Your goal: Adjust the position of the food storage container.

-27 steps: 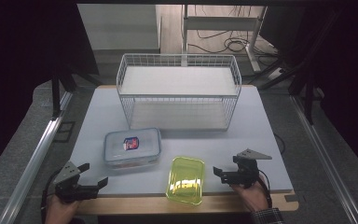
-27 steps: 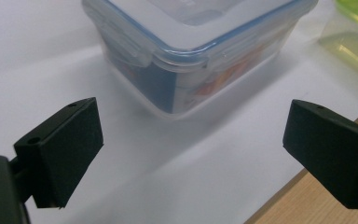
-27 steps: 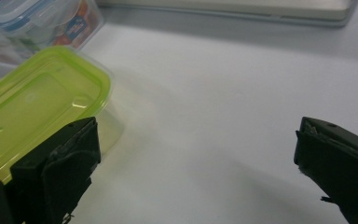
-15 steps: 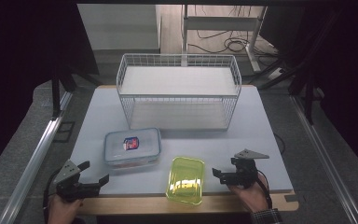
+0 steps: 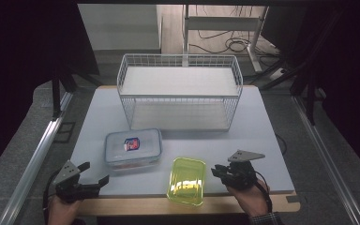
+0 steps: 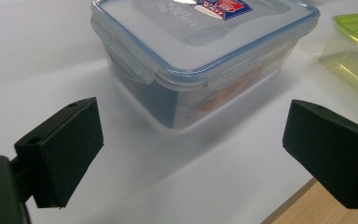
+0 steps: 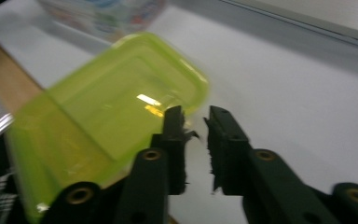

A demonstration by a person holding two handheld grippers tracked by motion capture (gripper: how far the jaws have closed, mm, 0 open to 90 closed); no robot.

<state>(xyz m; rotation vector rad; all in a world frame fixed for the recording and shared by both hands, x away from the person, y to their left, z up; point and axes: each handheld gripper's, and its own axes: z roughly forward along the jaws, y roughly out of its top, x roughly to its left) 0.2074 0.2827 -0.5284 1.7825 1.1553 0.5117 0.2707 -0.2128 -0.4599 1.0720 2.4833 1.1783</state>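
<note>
A clear lidded box (image 5: 132, 147) with blue seals and a red-blue label sits left of centre on the white table (image 5: 262, 131). My left gripper (image 5: 97, 172) rests at the table's front left corner and is open. In the left gripper view its jaws stand wide apart, aimed at the clear box (image 6: 200, 42), with bare table between them (image 6: 193, 144). A yellow-green plastic container (image 5: 186, 180) lies at the front edge. My right gripper (image 5: 214, 171) sits just right of it, shut and holding nothing. In the right gripper view its tips (image 7: 196, 114) are close beside the green container (image 7: 112, 121).
A white wire basket (image 5: 180, 89) with a shelf stands at the back of the table. A wooden strip (image 5: 136, 205) runs along the front edge. Metal rails flank the table on both sides.
</note>
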